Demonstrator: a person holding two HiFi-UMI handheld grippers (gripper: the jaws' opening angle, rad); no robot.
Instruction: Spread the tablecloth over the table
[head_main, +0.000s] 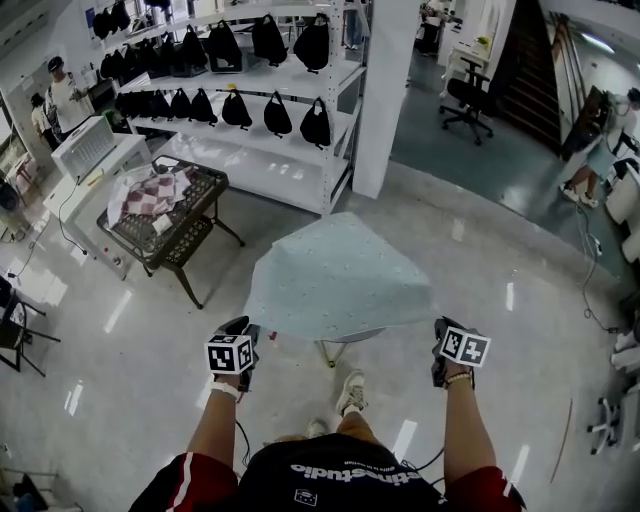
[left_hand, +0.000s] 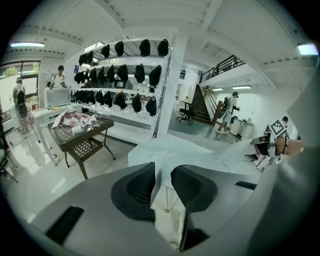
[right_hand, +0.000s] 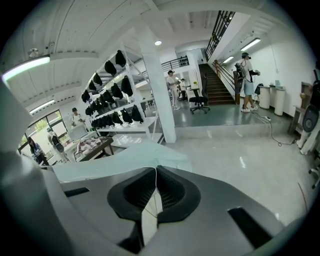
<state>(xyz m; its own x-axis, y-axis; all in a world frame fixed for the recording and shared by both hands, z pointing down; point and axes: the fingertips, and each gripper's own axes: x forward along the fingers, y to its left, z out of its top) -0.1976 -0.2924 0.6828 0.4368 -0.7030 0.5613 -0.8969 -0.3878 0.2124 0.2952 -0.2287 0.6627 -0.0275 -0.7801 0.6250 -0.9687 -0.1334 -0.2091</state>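
My left gripper (head_main: 249, 336) and right gripper (head_main: 438, 337) are both pinching the tablecloth (head_main: 340, 280) shut-jawed. It is hiding most of the table (head_main: 330, 352), and shelving (head_main: 270, 152) is standing beyond.

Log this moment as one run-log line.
left gripper: shut on tablecloth | right gripper: shut on tablecloth | tablecloth: stretched between both, spread above table | table: only legs visible

Glossy pale floor (head_main: 520, 400), white shelving (head_main: 270, 165) with black bags (head_main: 277, 115), a white pillar (head_main: 385, 90), dark stairs (head_main: 530, 60).
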